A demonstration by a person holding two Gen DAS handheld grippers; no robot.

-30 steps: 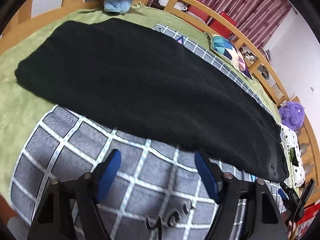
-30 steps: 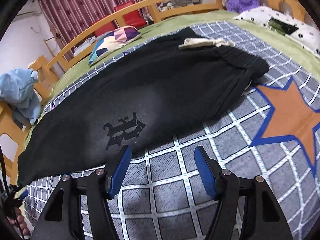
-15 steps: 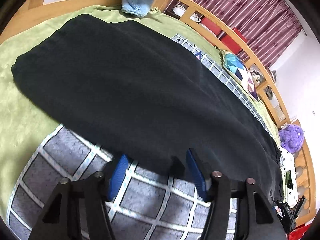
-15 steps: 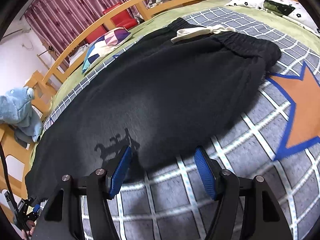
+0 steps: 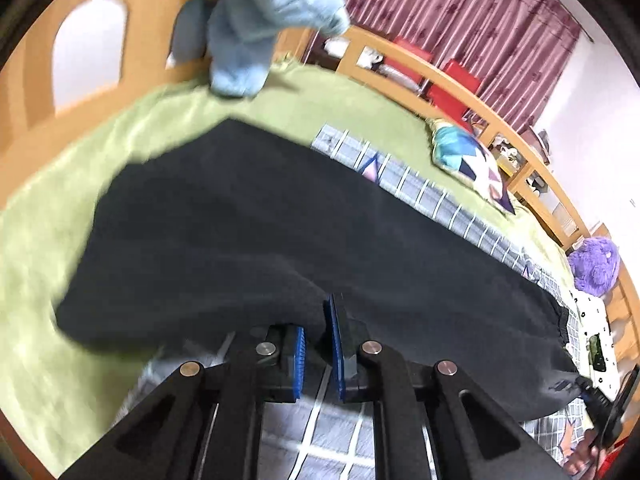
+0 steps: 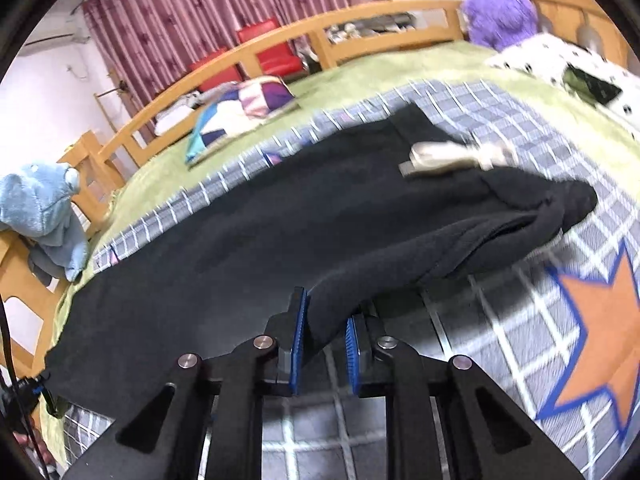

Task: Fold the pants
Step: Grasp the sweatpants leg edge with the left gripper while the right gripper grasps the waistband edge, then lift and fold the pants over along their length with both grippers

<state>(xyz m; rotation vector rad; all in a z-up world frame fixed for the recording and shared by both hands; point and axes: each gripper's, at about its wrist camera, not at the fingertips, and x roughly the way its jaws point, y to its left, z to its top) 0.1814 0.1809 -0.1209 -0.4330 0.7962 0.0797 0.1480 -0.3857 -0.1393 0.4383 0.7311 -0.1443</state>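
Black pants (image 5: pixel 280 220) lie lengthwise across a grey checked blanket (image 5: pixel 328 448) on the bed. My left gripper (image 5: pixel 318 320) is shut on the near edge of a leg, and the cloth rises off the blanket there. In the right wrist view the pants (image 6: pixel 280 232) end in a waistband with a cream drawstring (image 6: pixel 448 156). My right gripper (image 6: pixel 326 316) is closing, its blue pads pinching a raised fold of the near edge close to the waist end. The picture is blurred with motion.
A green cover (image 5: pixel 40 280) lies under the blanket, which bears an orange star (image 6: pixel 600 340). Along the wooden bed rail (image 6: pixel 360 20) are a blue plush (image 6: pixel 44 208), a patterned pillow (image 6: pixel 244 108) and a purple plush (image 6: pixel 500 12). A spotted white pillow (image 6: pixel 552 56) lies at the right.
Both grippers went forward from the bare blanket to the pants' near edge, closed on it, and now lift the cloth up and towards the far side.
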